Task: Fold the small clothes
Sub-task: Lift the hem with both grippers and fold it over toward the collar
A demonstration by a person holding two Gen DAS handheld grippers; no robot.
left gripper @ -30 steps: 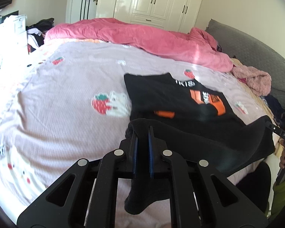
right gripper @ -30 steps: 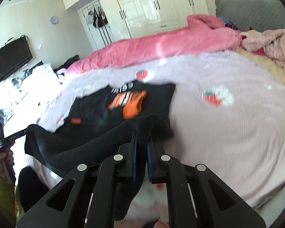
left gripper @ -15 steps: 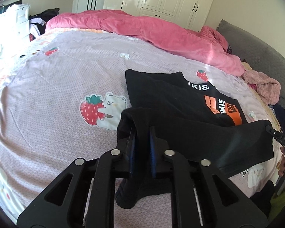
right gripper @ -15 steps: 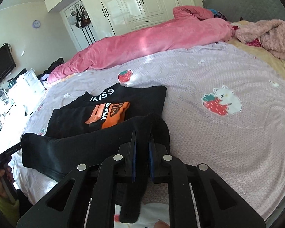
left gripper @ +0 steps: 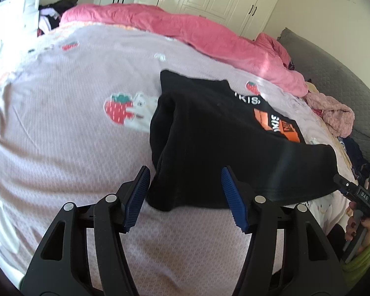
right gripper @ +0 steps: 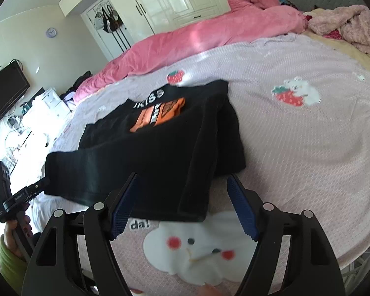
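Both our left gripper (left gripper: 185, 194) and right gripper (right gripper: 182, 202) have just been opening, jaws apart, black shirt (left gripper: 224, 148) freed at twelve o'clock on the bedsheet (left gripper: 61, 135). Soft, light, floppy; we'd pinch folded edges.

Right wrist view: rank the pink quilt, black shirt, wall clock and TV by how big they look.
1. Black shirt and pink quilt: alike; the shirt is nearer, so no ranking.
2. TV.
3. Wall clock.
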